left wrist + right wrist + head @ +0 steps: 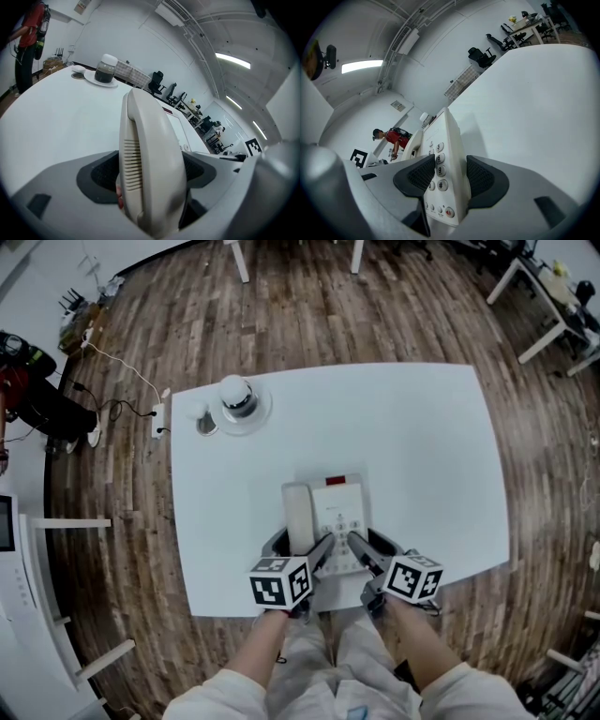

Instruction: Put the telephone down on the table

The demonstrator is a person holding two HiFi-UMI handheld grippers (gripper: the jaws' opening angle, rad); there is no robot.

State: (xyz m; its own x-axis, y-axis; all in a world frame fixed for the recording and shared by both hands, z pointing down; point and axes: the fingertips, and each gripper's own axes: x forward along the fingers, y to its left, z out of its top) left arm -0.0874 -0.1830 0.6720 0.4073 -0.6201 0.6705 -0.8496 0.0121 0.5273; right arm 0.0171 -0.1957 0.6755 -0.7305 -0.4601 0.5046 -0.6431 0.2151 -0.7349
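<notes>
A white desk telephone (328, 512) with a red strip at its far end lies at the near middle of the white table (422, 446). Its handset (298, 517) is on the left side. My left gripper (300, 545) is shut on the handset's near end, and the handset (150, 159) fills the gap between the dark pads (101, 173). My right gripper (380, 549) is shut on the keypad side of the telephone (447, 154), one pad over the number keys and one behind the body. Whether the telephone rests fully on the table I cannot tell.
A dark jar with a white cap (236, 395) stands on a plate at the table's far left, with a small dish (206, 423) beside it. A power strip (157, 418) and cable lie on the wooden floor. A person in red (19, 381) stands at left.
</notes>
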